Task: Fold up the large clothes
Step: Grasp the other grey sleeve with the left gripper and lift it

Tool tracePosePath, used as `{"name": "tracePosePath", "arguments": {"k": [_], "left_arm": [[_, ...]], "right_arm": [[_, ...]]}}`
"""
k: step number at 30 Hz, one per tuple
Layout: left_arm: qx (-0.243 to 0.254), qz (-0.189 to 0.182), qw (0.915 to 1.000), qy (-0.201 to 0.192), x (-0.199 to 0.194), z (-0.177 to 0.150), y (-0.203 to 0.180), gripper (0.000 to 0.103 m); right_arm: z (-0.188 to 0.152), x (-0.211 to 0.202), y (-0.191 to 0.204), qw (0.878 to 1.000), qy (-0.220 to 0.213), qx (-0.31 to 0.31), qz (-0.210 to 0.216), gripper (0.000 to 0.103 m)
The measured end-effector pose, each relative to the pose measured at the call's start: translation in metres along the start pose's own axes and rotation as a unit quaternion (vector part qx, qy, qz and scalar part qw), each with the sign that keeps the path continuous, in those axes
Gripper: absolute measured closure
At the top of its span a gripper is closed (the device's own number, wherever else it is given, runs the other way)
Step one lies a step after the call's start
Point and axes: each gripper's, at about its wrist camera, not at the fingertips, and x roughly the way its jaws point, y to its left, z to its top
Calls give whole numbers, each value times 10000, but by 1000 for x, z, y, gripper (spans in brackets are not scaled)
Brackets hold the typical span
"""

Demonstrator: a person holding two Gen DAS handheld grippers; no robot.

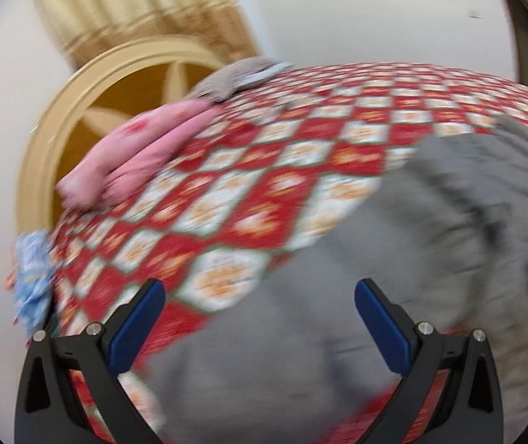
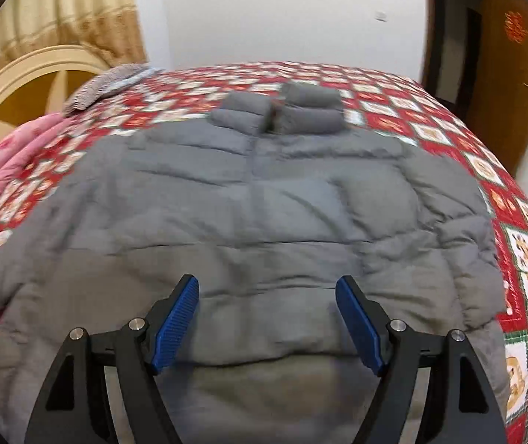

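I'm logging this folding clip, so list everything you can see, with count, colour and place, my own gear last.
jacket: one, grey, puffy, spread flat on the bed, collar at the far end
bedspread: one, red and white check, covers the bed
pink bedding: one, bed's left edge
grey cloth: one, far left corner of the bed
blue cloth: one, light blue, hangs at the near left edge
headboard: one, cream, arched, left
curtain: one, beige, behind headboard
door: one, brown, right
left gripper: jaws open, blue pads
right gripper: jaws open over the jacket's hem

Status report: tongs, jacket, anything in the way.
Left tongs open, right tongs open, both empty. Grey jacket flat on bedspread, unfolded. Pink blanket off to side, not blocking.
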Motion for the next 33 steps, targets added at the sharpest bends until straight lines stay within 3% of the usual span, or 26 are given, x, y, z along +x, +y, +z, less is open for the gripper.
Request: {"name": "tracePosePath", "arguments": {"k": [3, 7, 12, 16, 20, 22, 27, 29, 33], "left_arm": [[-422, 251, 9982, 338, 22, -20, 48, 0], [-924, -78, 9919, 867, 45, -47, 76, 0], [-1126, -643, 9860, 1053, 53, -61, 62, 0], [-1019, -811, 9864, 998, 54, -57, 43, 0], [-1197, -963, 9803, 1241, 64, -58, 44, 5], [-1201, -1039, 9805, 1153, 62, -58, 47, 15], [-964, -1315, 9820, 948, 53, -54, 49, 77], [-921, -1166, 9857, 801, 44, -44, 51, 84], [-613, -713, 9955, -155, -10, -9, 48, 85]], "right_arm": [[-3, 3, 34, 9991, 15, -389, 182, 27], [-16, 29, 59, 9968, 319, -734, 9, 27], [-22, 44, 56, 9965, 455, -701, -75, 26], [-21, 43, 58, 9957, 489, -767, -162, 24], [-23, 23, 52, 9972, 329, -677, -21, 23], [-25, 5, 45, 9978, 200, -625, 85, 23], [-30, -26, 21, 9977, 0, -671, -87, 23], [-32, -38, 1, 9977, -51, -627, -268, 23], [-34, -60, -40, 9972, -148, -437, -586, 23]]}}
